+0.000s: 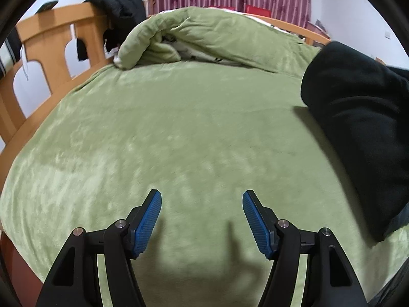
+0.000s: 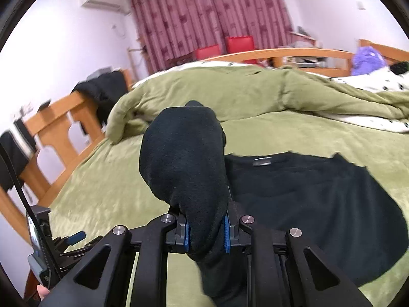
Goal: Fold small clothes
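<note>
A black garment (image 2: 319,204) lies spread on the green bed cover (image 2: 115,184). My right gripper (image 2: 206,232) is shut on a bunched part of the black garment (image 2: 184,158) and holds it lifted above the bed. My left gripper (image 1: 202,199) is open and empty above bare green cover (image 1: 179,133). The lifted black cloth (image 1: 358,133) hangs at the right edge of the left wrist view. The left gripper's body (image 2: 48,253) shows at the lower left of the right wrist view.
A rolled green duvet (image 1: 204,38) lies across the far side of the bed. A wooden bed frame (image 1: 46,51) with dark clothes (image 1: 115,10) over it stands at the left. Red chairs (image 2: 225,46) and curtains are behind.
</note>
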A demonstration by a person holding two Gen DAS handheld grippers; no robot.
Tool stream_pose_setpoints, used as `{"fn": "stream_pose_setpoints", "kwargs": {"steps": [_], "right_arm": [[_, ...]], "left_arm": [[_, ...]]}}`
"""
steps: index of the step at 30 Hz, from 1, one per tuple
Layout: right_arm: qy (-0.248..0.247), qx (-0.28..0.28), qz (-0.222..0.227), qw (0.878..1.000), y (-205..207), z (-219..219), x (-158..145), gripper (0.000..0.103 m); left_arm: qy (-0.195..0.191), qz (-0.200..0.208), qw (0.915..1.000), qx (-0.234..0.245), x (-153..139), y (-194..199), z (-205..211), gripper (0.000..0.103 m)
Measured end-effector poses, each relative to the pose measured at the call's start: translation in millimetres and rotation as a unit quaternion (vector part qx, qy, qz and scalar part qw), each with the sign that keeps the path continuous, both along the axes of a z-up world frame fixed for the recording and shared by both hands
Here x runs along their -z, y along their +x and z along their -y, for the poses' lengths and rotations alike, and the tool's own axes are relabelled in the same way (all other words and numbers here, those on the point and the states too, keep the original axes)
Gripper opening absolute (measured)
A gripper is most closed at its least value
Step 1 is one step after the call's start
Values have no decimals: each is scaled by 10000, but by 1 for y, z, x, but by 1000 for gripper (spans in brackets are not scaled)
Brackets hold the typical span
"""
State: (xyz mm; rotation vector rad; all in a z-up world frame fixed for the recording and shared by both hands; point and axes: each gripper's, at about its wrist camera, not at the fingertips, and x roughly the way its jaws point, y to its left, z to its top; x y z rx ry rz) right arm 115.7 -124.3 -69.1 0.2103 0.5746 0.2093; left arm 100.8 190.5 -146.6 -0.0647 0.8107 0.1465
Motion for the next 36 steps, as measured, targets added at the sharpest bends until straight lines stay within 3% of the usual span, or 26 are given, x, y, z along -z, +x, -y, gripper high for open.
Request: {"fn": "stream_pose_setpoints", "kwargs": {"steps": [7,10,13,16,18,20,22,27,30,36], "right_arm": [[107,671,133,9976,-17,90,-2,17],[94,1133,49,9935,-26,142,12,17],[133,1714,-449,9841,-28,195,44,17],[421,1875,-1108,9751,-27,231,80,17],[550,1752,-1362,9735,-30,243,96,22],[262,1783,-1432,9731,-34,244,97,31],[-94,1809,-1312,9747,-42,242,90,36],[-281,1791,-1011,9782,-59,265,71,46],[-105,1722,-873,9811,-55,283,66,51],[130,1460,-639,9871,-30,287,64,51]], "left_arm": [[152,160,9990,380,-25,10,55,64],[228,230,9976,609,-33,13,84,64],[279,265,9959,819,-37,17,113,64],[266,245,9938,1053,-39,22,142,64],[263,222,9924,1184,-40,25,159,64],[297,217,9904,1333,-41,27,176,64],[320,237,9889,1430,-43,26,188,64],[88,133,9878,1550,-40,32,205,64],[-175,52,9876,1558,-38,41,211,64],[-527,-27,9852,1631,-36,50,225,64]]}}
